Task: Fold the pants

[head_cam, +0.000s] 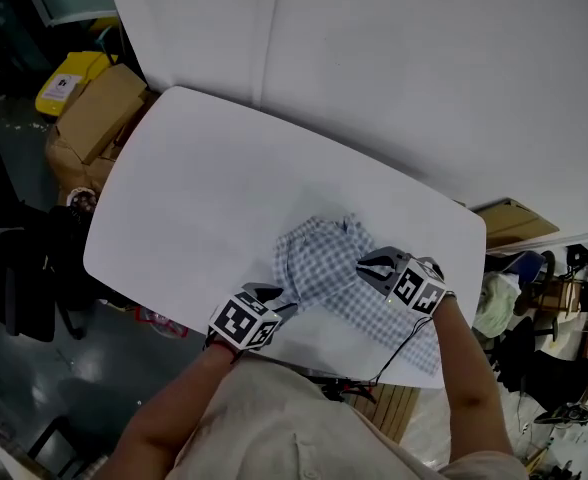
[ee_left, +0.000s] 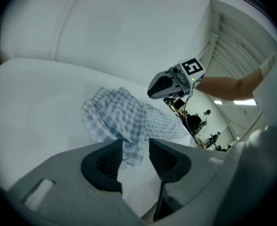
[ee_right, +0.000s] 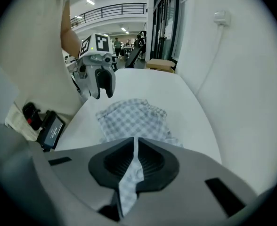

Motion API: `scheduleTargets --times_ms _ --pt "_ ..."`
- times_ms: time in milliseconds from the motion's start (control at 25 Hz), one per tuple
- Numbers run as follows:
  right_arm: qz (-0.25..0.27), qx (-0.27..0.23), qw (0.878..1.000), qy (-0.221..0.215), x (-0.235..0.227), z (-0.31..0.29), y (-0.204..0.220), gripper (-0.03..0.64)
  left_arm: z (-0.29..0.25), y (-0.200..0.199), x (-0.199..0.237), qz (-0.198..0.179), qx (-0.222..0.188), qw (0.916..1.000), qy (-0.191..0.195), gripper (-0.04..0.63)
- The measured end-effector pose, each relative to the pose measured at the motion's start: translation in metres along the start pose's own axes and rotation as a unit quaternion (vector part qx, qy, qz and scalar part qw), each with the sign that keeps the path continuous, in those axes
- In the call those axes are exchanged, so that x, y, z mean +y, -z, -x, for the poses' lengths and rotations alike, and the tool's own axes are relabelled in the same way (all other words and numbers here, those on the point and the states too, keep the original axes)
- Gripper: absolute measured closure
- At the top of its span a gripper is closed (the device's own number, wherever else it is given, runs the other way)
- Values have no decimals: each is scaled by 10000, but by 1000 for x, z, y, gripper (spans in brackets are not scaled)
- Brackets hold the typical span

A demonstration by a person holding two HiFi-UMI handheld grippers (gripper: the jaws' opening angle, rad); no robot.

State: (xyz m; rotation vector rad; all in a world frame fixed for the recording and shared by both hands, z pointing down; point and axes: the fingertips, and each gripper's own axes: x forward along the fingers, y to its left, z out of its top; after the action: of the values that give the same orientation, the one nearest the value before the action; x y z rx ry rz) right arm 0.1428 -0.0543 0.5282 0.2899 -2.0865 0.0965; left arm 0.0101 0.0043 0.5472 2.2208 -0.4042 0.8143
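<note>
Blue-and-white checked pants (head_cam: 319, 258) lie bunched on the white table (head_cam: 204, 188), near its front edge. My right gripper (head_cam: 371, 267) is shut on the cloth; in the right gripper view a strip of the pants (ee_right: 134, 119) is pinched between the pads of that gripper (ee_right: 136, 147). My left gripper (head_cam: 277, 299) sits at the near left corner of the pants. In the left gripper view its jaws (ee_left: 135, 149) stand apart, with a corner of the pants (ee_left: 124, 117) hanging between them, and the pads do not press on it.
Cardboard boxes (head_cam: 99, 113) and a yellow object (head_cam: 69, 78) stand on the floor beyond the table's left end. A black chair (head_cam: 34, 278) is at the left. Another cardboard box (head_cam: 514, 218) and clutter sit off the right end. A white wall runs behind.
</note>
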Motion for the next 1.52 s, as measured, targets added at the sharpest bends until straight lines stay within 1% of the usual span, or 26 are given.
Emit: scheduleTargets --times_ms 80,160,280,360,440,520,600,680,840,1000,1080,1160,1240,1360,1440,1520 --pt "-221 -77 9997 4 -19 -2 -18 586 9 -12 13 221 -248 9993 -141 455" --pt "-431 -59 9990 -48 -36 -9 -34 597 15 -24 32 434 -452 9974 -343 486" --pt "-557 75 9983 -118 -60 -23 -47 600 22 -38 59 686 -640 9937 -613 499" --pt "-669 261 9972 -224 -71 -34 -48 600 21 -43 75 805 -649 9919 -734 499" --pt "-855 418 9946 -419 -76 -46 -48 600 19 -46 89 921 -642 9906 -783 499" --pt "-1035 540 9909 -673 -78 -58 -48 594 14 -51 100 1037 -659 9895 -757 499" --pt "-1119 640 9874 -913 -78 -70 -48 484 6 -54 107 1169 -668 9886 -677 495" --pt "-1145 722 9851 -1058 -80 -80 -49 414 -1 -57 111 1259 -640 9882 -594 479" --pt "-1296 873 9802 -1214 -87 -97 -46 410 -16 -57 116 1297 -458 9893 -479 456" --pt "-1439 1159 9710 -1518 -85 -111 -36 410 -27 -54 117 1345 -265 9902 -252 427" --pt "-1483 1285 9664 -1661 -82 -116 -32 409 -32 -52 116 1325 -149 9910 -137 413" --pt "-1399 1363 9651 -1743 -77 -120 -28 408 -37 -49 113 1185 -18 9929 -92 405" --pt "-1159 1370 9680 -1753 -71 -122 -26 407 -40 -46 112 863 128 9960 -170 403" --pt "-759 1186 9750 -1717 -63 -125 -27 405 -42 -42 109 319 337 9984 -311 403" --pt "-644 1113 9772 -1689 -61 -126 -27 399 -43 -41 107 127 400 9985 -365 399" --pt "-675 1090 9765 -1735 -62 -126 -29 391 -44 -42 106 -11 423 9982 -420 398"
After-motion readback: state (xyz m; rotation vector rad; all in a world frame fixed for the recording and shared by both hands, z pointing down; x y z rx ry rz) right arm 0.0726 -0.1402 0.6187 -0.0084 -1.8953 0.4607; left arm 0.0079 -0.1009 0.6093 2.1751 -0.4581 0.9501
